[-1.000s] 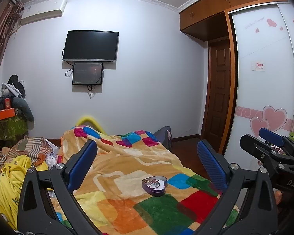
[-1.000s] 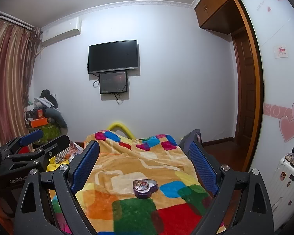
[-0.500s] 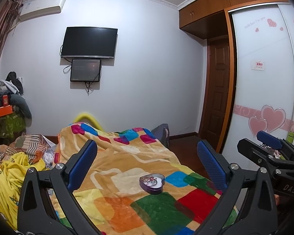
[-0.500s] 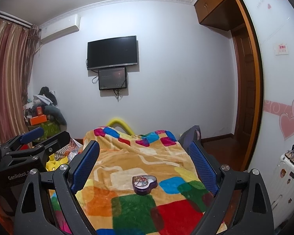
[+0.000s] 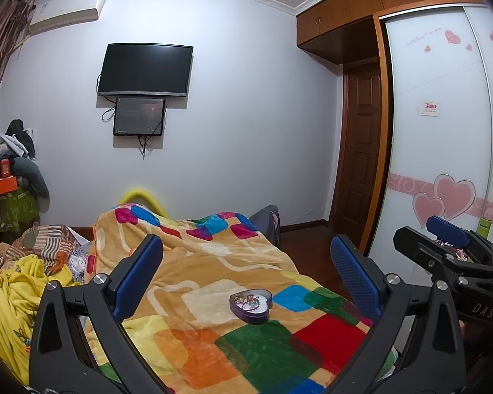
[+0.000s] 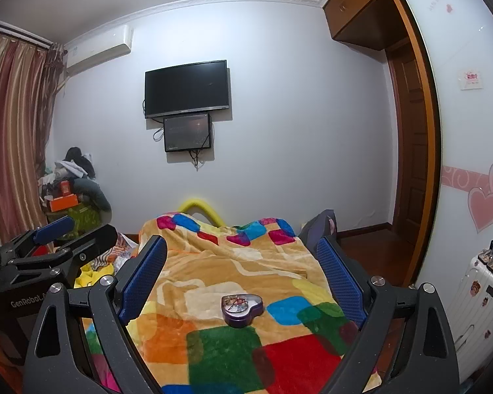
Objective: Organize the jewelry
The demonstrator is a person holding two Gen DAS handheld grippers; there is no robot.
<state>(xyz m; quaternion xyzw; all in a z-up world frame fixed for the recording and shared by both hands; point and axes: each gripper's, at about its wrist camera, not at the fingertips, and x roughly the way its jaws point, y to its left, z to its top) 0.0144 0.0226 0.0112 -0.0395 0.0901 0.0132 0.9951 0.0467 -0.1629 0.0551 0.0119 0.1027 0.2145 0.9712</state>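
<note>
Currently, per item:
Left gripper (image 5: 246,272): one; two blue-padded fingers (image 5: 138,274) spread wide apart, nothing between them, held above the near part of the bed.
Right gripper (image 6: 241,271): one; two blue-padded fingers (image 6: 340,277) likewise wide apart and empty; it also shows at the right edge of the left wrist view.
Jewelry box (image 5: 250,305): one; purple, heart-shaped, lid off, lying on the blanket ahead of both grippers, touching neither.
Jewelry (image 5: 246,300): a small tangle of thin pieces inside the box; the count cannot be told.
Blanket (image 6: 246,262): one; tan with coloured squares, covering the bed from near to far.
Obstructions: none between either gripper and the box.
Left surroundings: yellow cloth (image 5: 13,295) and striped cloth heaped on the bed's left side; a pile of clothes with an orange box (image 6: 64,202) in the far left corner; striped curtain (image 6: 13,131).
Far wall: two screens, a television (image 5: 146,69) with a smaller monitor (image 5: 139,116) just below; one air conditioner (image 6: 98,47) high left.
Right surroundings: wooden door (image 5: 361,151); wardrobe panel with pink hearts (image 5: 443,131); white suitcase (image 6: 476,292) with small items on top.
Change from 1.0 s ago: both views have tilted upward slightly, so the box sits a little lower in each; finger spacing unchanged; box in the same spot on the blanket.
</note>
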